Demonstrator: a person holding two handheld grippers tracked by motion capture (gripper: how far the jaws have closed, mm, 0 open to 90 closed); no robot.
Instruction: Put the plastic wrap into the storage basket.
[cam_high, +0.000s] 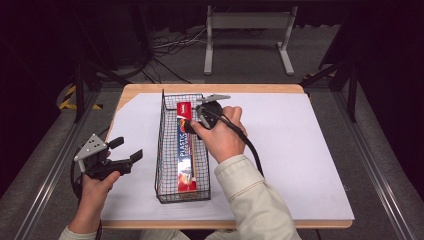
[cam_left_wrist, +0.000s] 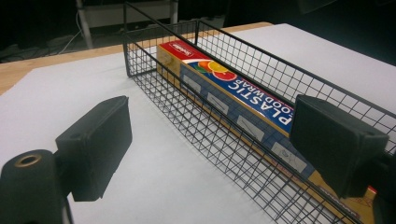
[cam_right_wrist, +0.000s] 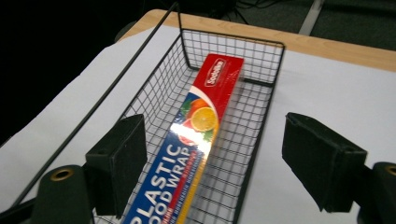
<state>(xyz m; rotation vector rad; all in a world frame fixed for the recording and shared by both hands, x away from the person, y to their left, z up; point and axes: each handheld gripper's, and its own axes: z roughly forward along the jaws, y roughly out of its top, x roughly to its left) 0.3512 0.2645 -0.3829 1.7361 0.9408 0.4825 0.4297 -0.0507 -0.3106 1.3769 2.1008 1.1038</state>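
A black wire basket stands lengthwise in the middle of the white sheet. In it lies a long red and blue plastic wrap box. My right gripper hovers open over the basket's far half, jaws pointing down at the box. In the right gripper view the box runs between the spread jaws of the right gripper, inside the basket. My left gripper is open and empty, left of the basket near the table's edge. In the left gripper view the left gripper faces the basket's side wall and the box.
A white sheet covers most of the wooden table. Behind the table a grey metal stand and cables lie on the dark floor. Metal rails run along both sides of the table.
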